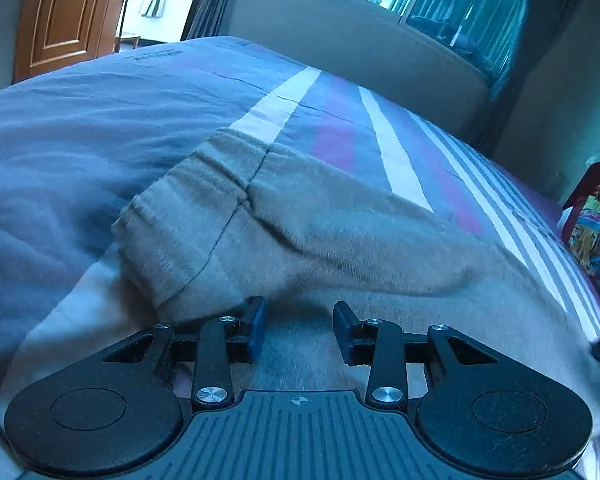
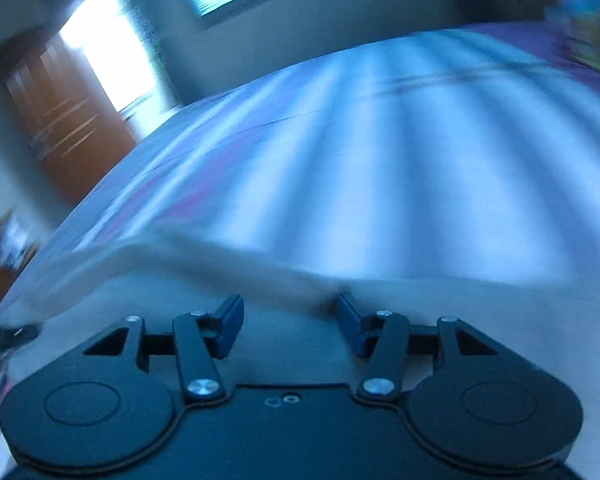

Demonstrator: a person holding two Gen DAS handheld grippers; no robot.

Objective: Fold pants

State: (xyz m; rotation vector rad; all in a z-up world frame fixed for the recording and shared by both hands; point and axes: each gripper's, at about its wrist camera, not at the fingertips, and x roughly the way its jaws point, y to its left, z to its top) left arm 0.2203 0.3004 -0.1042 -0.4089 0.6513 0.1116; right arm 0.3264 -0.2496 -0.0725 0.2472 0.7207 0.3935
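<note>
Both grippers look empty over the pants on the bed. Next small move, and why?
Probably bring the left gripper forward to pinch the ribbed waistband: its jaws are apart with nothing between them, and the pants lie bunched on the striped bedspread.

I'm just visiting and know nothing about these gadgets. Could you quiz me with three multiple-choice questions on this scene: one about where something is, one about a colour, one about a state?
1. Where do the pants lie?
A. on the striped bed cover
B. on a chair
C. on the floor

2. What colour are the pants?
A. black
B. beige-grey
C. bright red

3. How do the left gripper jaws stand?
A. clamped on the waistband
B. apart, gripping nothing
C. holding a book

Answers: 1 A, the cloth is spread across the striped cover. 2 B, the fuzzy fabric looks beige-grey. 3 B, a clear gap shows between the blue pads, with cloth only beneath them.
</note>
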